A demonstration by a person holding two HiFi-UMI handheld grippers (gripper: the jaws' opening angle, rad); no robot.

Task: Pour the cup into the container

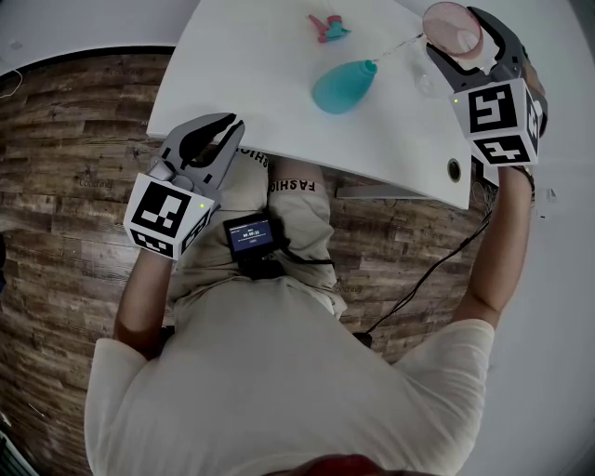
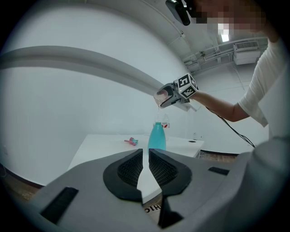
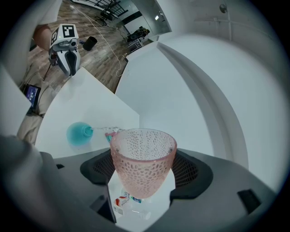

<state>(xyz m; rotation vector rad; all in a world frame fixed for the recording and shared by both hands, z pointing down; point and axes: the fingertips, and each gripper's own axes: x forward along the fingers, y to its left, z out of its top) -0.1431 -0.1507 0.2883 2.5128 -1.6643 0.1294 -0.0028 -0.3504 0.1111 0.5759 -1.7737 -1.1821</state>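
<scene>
Overhead, my right gripper (image 1: pixel 457 39) is clasping the pink dimpled cup (image 1: pixel 451 25), tilting it above the white table (image 1: pixel 242 84) and sending a thin stream (image 1: pixel 400 44) into the neck of the teal bottle (image 1: pixel 342 85) standing there. My left gripper (image 1: pixel 218 139) is hanging off the table's near edge, jaws a sliver apart and gripping nothing, while a pink-and-teal spray cap (image 1: pixel 327 28) is lying beyond the bottle

Only "FASHIO" can be read, in white on the person's beige clothing (image 1: pixel 307 212).
</scene>
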